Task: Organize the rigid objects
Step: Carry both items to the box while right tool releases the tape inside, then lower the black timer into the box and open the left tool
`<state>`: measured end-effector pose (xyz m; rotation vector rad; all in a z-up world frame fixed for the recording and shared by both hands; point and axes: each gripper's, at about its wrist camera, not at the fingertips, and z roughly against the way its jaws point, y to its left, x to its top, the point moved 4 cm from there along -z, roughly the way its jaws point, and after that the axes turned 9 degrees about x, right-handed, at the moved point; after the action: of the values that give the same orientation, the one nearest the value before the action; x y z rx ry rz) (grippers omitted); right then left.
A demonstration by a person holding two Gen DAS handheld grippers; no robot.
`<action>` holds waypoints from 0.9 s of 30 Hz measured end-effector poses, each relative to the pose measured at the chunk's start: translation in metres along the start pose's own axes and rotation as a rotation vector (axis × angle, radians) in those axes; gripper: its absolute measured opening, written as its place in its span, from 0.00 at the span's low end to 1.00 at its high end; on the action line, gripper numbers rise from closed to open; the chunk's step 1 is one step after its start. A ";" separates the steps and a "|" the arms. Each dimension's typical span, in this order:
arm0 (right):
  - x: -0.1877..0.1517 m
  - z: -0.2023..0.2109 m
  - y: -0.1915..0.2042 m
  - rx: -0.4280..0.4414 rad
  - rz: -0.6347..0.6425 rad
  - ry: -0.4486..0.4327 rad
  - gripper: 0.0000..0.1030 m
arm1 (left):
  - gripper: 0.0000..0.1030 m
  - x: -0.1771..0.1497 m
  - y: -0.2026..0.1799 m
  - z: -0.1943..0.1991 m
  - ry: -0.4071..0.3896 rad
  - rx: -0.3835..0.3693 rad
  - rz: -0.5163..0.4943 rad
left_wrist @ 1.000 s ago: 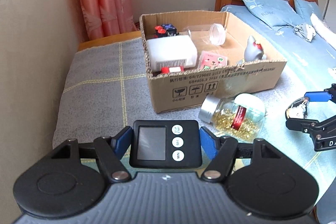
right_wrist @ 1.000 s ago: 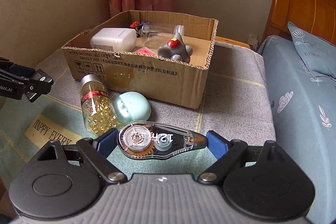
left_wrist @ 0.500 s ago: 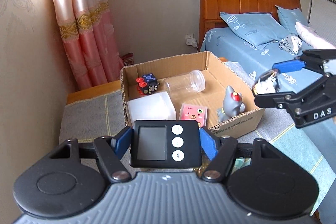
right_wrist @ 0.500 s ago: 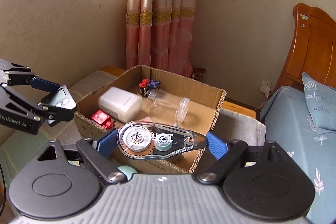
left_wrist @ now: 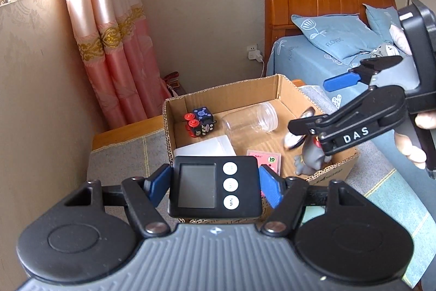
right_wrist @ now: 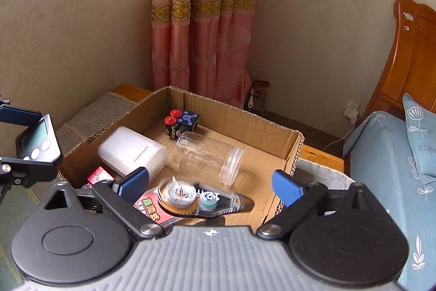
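My left gripper (left_wrist: 215, 186) is shut on a black digital timer (left_wrist: 214, 188) and holds it over the near left edge of the cardboard box (left_wrist: 288, 85). My right gripper (right_wrist: 209, 182) is open above the box (right_wrist: 234, 111); the correction tape dispenser (right_wrist: 201, 201) is blurred between and below its fingers, over the box. In the left wrist view the right gripper (left_wrist: 321, 102) is open over the box's right side, with the blurred tape (left_wrist: 295, 137) under it. The timer also shows at the left of the right wrist view (right_wrist: 38, 139).
In the box lie a clear jar (right_wrist: 207, 154), a white container (right_wrist: 133, 152), a black fidget cube (right_wrist: 181, 122), a pink card pack (left_wrist: 265, 161), a red item (right_wrist: 98, 176) and a grey toy figure (left_wrist: 313, 157). A bed (left_wrist: 340, 45) is at the right, curtains (right_wrist: 201, 18) behind.
My right gripper has opened and the tape dispenser has left its fingers, dropping toward the box. Both grippers have moved further over the box; the left still holds the timer.
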<state>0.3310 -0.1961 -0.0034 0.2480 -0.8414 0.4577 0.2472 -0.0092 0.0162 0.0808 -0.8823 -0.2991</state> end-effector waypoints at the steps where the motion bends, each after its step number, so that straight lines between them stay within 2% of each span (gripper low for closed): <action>1: -0.002 0.003 -0.001 0.003 -0.005 -0.008 1.00 | 0.67 0.002 -0.001 -0.001 -0.001 0.001 -0.003; 9: -0.019 0.027 -0.011 0.008 -0.037 -0.012 1.00 | 0.67 0.035 -0.018 -0.018 -0.011 -0.033 -0.033; 14: -0.030 0.040 -0.008 0.028 -0.024 -0.012 1.00 | 0.67 0.066 -0.043 -0.040 -0.001 -0.086 -0.051; 22: -0.040 0.054 -0.006 0.025 -0.004 -0.005 1.00 | 0.67 0.102 -0.083 -0.077 0.029 -0.127 -0.069; 23: -0.041 0.055 -0.007 0.024 -0.005 -0.006 1.00 | 0.70 0.104 -0.085 -0.080 0.025 -0.124 -0.063; 24: -0.041 0.056 -0.008 0.022 -0.009 -0.006 1.00 | 0.83 0.107 -0.087 -0.082 0.022 -0.126 -0.059; 26: -0.043 0.057 -0.011 0.021 -0.022 -0.009 1.00 | 0.97 0.109 -0.086 -0.081 0.003 -0.118 -0.046; 27: -0.044 0.058 -0.012 0.023 -0.028 -0.012 1.00 | 0.97 0.109 -0.085 -0.079 -0.017 -0.109 -0.040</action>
<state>0.2733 -0.2415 0.0005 0.2840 -0.8435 0.4399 0.3542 -0.1264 0.0311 -0.0046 -0.8805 -0.3853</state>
